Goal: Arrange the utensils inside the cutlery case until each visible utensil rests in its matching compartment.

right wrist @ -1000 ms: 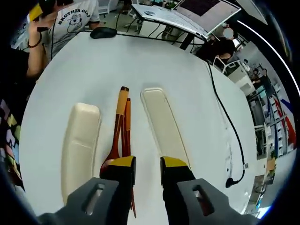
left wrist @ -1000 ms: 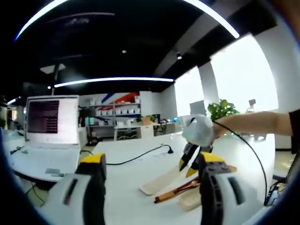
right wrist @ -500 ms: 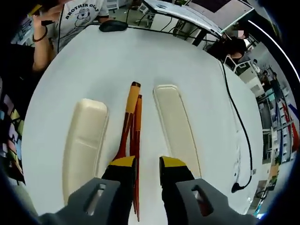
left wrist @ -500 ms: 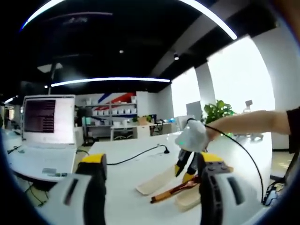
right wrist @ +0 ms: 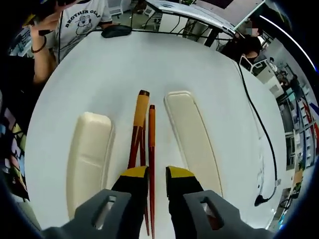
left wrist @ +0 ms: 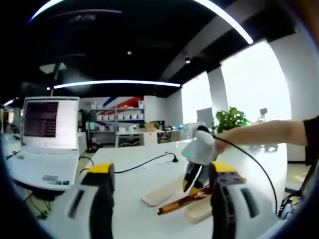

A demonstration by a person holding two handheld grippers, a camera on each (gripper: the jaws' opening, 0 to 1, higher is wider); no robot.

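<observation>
In the right gripper view two cream case halves lie on the white table, one at the left (right wrist: 89,154) and one at the right (right wrist: 192,134). Between them lie a wooden spoon with a tan handle (right wrist: 140,112) and a reddish chopstick (right wrist: 151,144). My right gripper (right wrist: 157,180) hovers over them with a narrow gap. The chopstick runs through that gap, and white table shows beside it. The left gripper view shows the right gripper's yellow fingertips (left wrist: 191,182) down at the utensils (left wrist: 179,202). My left gripper (left wrist: 162,199) is held wide open, away from them.
A laptop (left wrist: 47,132) stands at the table's far side, and a black cable (left wrist: 144,167) crosses the tabletop. A dark mouse (right wrist: 115,31) lies near a person in a white T-shirt (right wrist: 79,20). The person's arm (left wrist: 269,132) reaches in from the right.
The right gripper's jaws have narrowed a little and come down over the utensils. One chopstick now lies apart from the spoon, straight between the jaws. The left gripper has barely moved.
</observation>
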